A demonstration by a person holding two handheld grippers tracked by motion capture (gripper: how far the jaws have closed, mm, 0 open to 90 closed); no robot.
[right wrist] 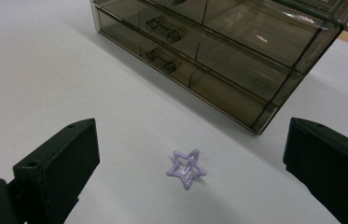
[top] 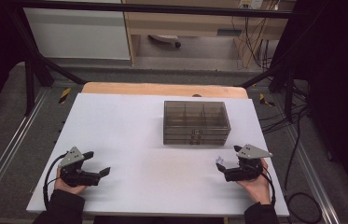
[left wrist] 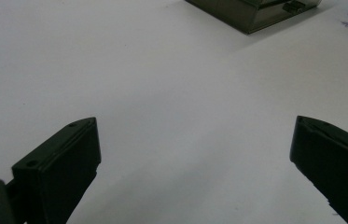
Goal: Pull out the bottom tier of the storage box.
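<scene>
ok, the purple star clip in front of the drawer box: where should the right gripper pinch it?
Probably across two opposite points of the purple star clip, coming down from above. It lies nearly flat on the white table, an open star outline, so there is no side face to grab. The right gripper already has its jaws wide open on either side of it, apart from the smoky drawer box.

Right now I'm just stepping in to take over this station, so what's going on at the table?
A person sits at a white table with a two-jaw gripper in each hand. The right gripper is open and aimed at a small purple star-shaped clip lying flat on the table between its jaws, not yet touched. Just beyond the clip stands a smoky clear drawer box with its drawers closed. The left gripper is open too, over bare table at the near left, holding nothing.
</scene>
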